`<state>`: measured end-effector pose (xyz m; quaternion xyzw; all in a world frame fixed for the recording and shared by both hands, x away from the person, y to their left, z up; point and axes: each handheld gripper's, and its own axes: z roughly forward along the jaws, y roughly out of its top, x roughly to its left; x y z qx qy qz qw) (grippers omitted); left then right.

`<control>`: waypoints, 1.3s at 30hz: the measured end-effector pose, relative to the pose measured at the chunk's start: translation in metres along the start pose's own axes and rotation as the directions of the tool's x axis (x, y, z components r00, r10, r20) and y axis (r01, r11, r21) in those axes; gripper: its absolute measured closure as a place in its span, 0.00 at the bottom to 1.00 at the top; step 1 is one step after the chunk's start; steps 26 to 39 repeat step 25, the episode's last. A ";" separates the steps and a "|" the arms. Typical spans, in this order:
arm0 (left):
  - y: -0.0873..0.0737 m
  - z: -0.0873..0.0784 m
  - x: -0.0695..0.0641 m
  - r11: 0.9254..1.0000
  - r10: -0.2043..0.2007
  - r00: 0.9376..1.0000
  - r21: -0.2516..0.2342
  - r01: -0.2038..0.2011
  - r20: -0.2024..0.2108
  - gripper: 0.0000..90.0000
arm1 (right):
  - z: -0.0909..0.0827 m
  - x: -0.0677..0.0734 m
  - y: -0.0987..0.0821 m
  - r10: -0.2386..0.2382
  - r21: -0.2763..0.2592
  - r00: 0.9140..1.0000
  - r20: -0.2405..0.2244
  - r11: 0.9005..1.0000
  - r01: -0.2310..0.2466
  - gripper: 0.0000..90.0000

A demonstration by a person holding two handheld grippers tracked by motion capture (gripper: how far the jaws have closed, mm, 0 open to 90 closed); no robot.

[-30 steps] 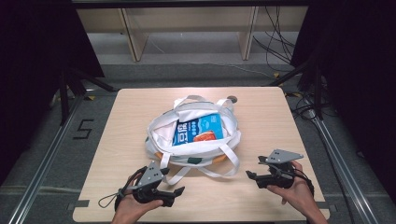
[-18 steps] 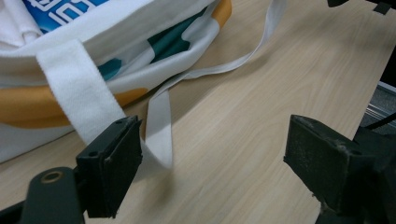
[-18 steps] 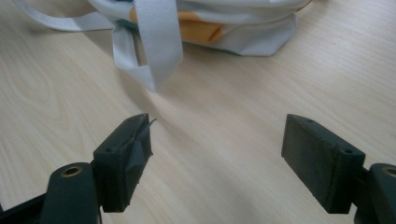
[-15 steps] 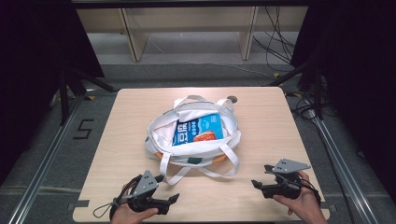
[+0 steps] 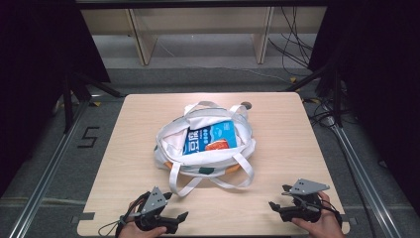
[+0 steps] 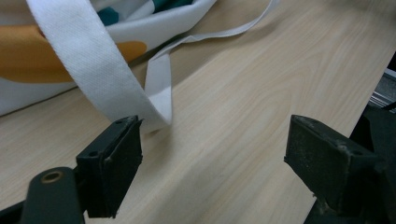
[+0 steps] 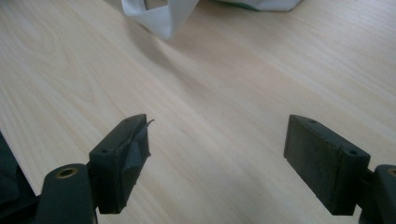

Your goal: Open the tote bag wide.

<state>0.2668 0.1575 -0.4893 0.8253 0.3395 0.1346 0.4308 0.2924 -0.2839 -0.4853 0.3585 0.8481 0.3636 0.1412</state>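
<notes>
A white tote bag (image 5: 205, 146) lies open in the middle of the wooden table (image 5: 292, 134), with a blue packet (image 5: 210, 139) showing inside it. Its straps trail toward the front edge. My left gripper (image 5: 176, 206) is held open at the front left, just short of a strap end. In the left gripper view that white strap (image 6: 102, 84) loops beside the left jaw, and nothing sits between the open jaws (image 6: 215, 154). My right gripper (image 5: 278, 197) is open at the front right, over bare wood (image 7: 217, 149). A strap fold (image 7: 163, 14) lies farther ahead of it.
A small dark round spot (image 5: 246, 105) marks the table behind the bag. Wooden shelving (image 5: 198, 29) stands beyond the far edge, with cables (image 5: 297, 54) on the floor at right. Metal rails (image 5: 44, 173) run along both sides of the table.
Both grippers have drawn back toward the table's front edge, away from the bag. The bag and packet have stayed put.
</notes>
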 end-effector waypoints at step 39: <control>-0.007 0.004 0.002 0.999 -0.028 1.000 0.040 0.028 0.004 0.20 | 0.002 0.004 -0.006 -0.019 0.017 0.999 -0.028 1.000 0.019 0.26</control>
